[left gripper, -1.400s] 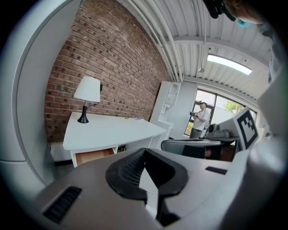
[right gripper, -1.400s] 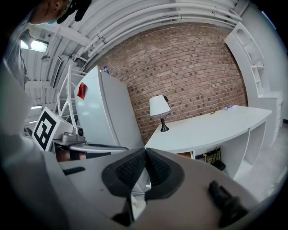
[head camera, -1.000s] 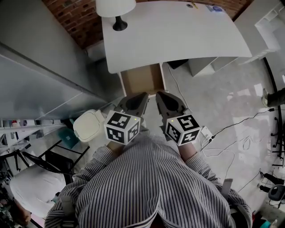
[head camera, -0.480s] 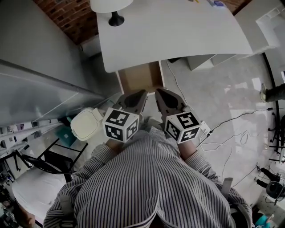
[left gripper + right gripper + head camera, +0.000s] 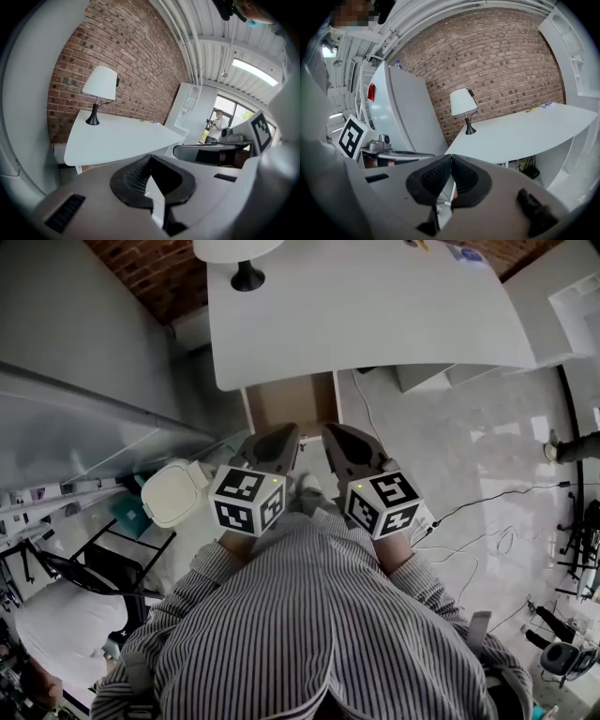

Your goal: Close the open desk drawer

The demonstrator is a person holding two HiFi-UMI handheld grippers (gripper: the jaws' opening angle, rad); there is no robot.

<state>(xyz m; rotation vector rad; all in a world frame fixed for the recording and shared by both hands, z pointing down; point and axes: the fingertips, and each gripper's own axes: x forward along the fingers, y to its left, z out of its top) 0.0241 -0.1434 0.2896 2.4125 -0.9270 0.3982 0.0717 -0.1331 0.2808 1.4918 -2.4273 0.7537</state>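
The open drawer (image 5: 292, 403) juts out from under the front edge of the white desk (image 5: 375, 315), showing a bare brown inside. Both grippers hover side by side just short of the drawer's front, apart from it. My left gripper (image 5: 284, 434) is shut with nothing in it, level with the drawer's left half. My right gripper (image 5: 332, 433) is shut and empty too, by the drawer's right corner. In the left gripper view the jaws (image 5: 149, 158) meet in front of the desk (image 5: 117, 140). The right gripper (image 5: 450, 158) also points at the desk (image 5: 520, 131).
A white lamp (image 5: 236, 253) stands on the desk's back left corner. A white lidded bin (image 5: 173, 493) sits on the floor left of my left gripper. A grey partition (image 5: 84, 399) runs along the left, a chair (image 5: 84, 606) below it. Cables (image 5: 487, 521) trail across the floor at right.
Both grippers have edged slightly forward toward the drawer front, and the head view has shifted with them. Both have stayed shut.
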